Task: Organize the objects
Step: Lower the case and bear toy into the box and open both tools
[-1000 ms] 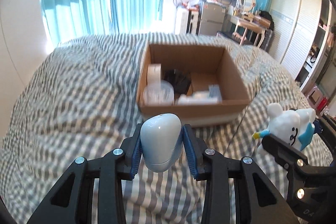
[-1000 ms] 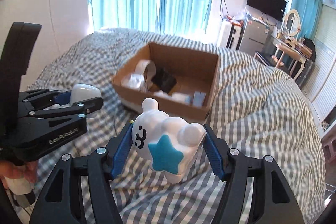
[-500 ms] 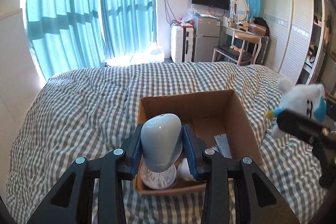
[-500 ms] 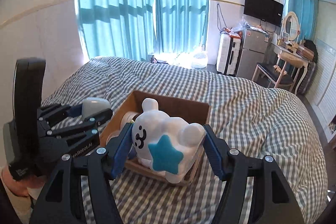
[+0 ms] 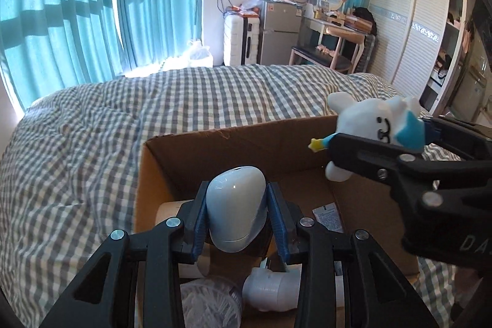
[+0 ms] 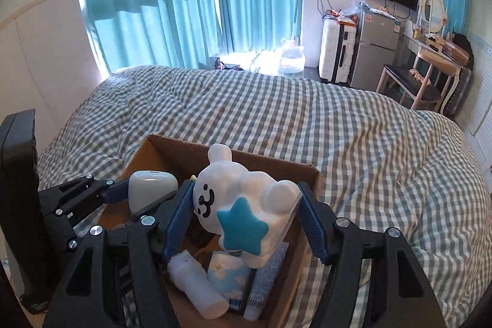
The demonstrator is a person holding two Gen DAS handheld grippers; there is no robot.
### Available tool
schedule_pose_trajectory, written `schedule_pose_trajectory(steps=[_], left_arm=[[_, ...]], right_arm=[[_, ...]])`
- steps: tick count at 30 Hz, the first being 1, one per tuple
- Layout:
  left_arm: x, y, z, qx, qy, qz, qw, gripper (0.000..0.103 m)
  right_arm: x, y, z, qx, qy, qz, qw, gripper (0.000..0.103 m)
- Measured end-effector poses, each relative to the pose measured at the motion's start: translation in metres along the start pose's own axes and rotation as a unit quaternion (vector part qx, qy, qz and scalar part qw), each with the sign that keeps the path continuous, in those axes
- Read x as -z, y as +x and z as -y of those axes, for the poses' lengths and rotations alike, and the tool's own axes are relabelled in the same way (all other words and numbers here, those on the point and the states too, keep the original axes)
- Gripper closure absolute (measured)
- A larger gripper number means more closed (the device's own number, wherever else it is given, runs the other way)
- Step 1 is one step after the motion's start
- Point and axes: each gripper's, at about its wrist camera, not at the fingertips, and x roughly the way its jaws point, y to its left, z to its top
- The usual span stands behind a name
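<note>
One view only, right wrist: white tube (image 6: 196, 286) in cardboard box (image 6: 184, 151).

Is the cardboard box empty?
No. The cardboard box already holds a white bottle, a blue-and-white packet and a tube.

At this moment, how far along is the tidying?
Done: a white bottle and other small items lie in the cardboard box. In hand: left gripper holds a pale egg-shaped gadget, right gripper a plush toy, both over the box. Left: release both.
</note>
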Motion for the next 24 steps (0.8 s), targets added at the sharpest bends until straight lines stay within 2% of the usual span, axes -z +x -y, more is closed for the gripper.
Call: schedule_pose_trajectory(steps=[7, 14, 18, 20, 22, 24], left_arm=[[0.007, 0.017, -0.002, 0.009, -0.001, -0.017, 0.9998, 0.066], [0.009, 0.011, 0.002, 0.021, 0.006, -0.002, 0.9998, 0.067], [0.006, 0.0, 0.005, 0.017, 0.011, 0.009, 0.9998, 0.055], [0.003, -0.005, 0.004, 0.014, 0.009, 0.011, 0.9998, 0.047], [-0.001, -0.013, 0.002, 0.008, 0.004, 0.014, 0.9999, 0.037], [-0.004, -0.024, 0.001, 0.003, 0.0, 0.021, 0.9998, 0.032]], right_arm=[[0.003, 0.025, 0.0, 0.01, -0.008, -0.017, 1.0, 0.038], [0.008, 0.028, 0.001, -0.002, 0.004, -0.025, 1.0, 0.038], [0.006, 0.02, 0.004, -0.01, 0.018, -0.019, 1.0, 0.037], [0.004, 0.009, 0.006, -0.007, 0.023, -0.007, 1.0, 0.028], [0.0, -0.004, 0.008, -0.005, 0.03, 0.003, 1.0, 0.027], [-0.004, -0.018, 0.008, 0.001, 0.031, 0.013, 0.999, 0.027]])
